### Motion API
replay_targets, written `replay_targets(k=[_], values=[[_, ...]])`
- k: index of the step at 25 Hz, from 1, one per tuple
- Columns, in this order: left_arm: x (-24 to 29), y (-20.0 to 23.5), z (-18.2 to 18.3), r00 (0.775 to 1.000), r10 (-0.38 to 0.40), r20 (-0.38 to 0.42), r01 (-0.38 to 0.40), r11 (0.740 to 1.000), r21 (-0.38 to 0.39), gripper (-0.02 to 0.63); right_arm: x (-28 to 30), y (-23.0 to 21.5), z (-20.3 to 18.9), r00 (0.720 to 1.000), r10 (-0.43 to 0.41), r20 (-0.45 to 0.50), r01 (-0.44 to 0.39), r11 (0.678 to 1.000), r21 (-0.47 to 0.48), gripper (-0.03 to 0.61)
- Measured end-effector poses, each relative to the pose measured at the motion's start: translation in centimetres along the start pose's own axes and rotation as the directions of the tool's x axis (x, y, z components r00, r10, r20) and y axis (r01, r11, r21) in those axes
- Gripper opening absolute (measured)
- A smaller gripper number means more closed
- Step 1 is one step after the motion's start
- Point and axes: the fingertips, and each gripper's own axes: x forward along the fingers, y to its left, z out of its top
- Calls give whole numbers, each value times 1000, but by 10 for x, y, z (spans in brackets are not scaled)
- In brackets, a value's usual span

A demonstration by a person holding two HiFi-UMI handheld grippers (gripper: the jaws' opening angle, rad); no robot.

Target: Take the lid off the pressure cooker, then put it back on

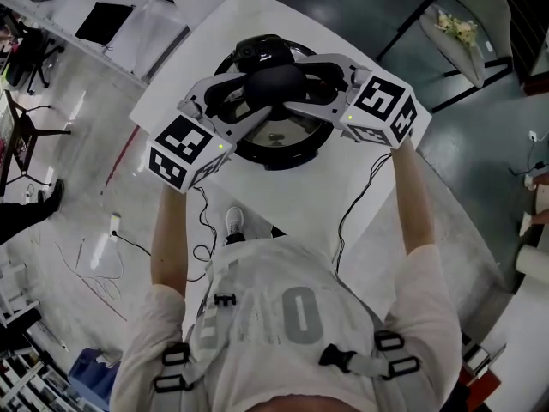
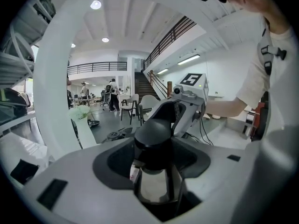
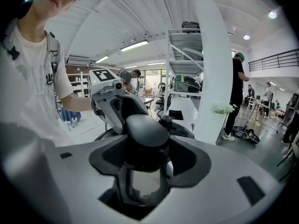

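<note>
The pressure cooker stands on the white table, its steel lid on it. The lid's black knob rises in the middle. My left gripper comes in from the lower left and my right gripper from the right; both meet at the knob. In the left gripper view the knob fills the gap between the jaws, with the right gripper's body behind it. The right gripper view shows the same knob clasped between dark pads. Both grippers are shut on it.
Black cables run down over the table's near edge. A chair stands at the upper right, desks at the upper left. A white pillar and a standing person are beyond the table.
</note>
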Motion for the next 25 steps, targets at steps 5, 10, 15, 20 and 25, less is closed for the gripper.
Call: replay_targets(k=[5,10,15,20,25], values=[[-1,1,0,1000,-25,7,25,1000,17,242,0,-1,0,1000,-11,-8,11,1000,-16,266],[0,4,2,993,-117,-8,118,990,73,242,-2,-2,1,999,-50,-16,50,999,-19,253],[2,7,2,966,-254,-39,257,959,119,239,-8,1,-2,993,-117,-22,118,993,11,236],[4,14,2,928,-363,-89,371,921,114,230,-17,7,-6,986,-167,-10,168,983,68,210],[5,12,1,908,-406,-103,415,904,100,232,-17,8,-7,984,-172,-35,174,982,75,213]])
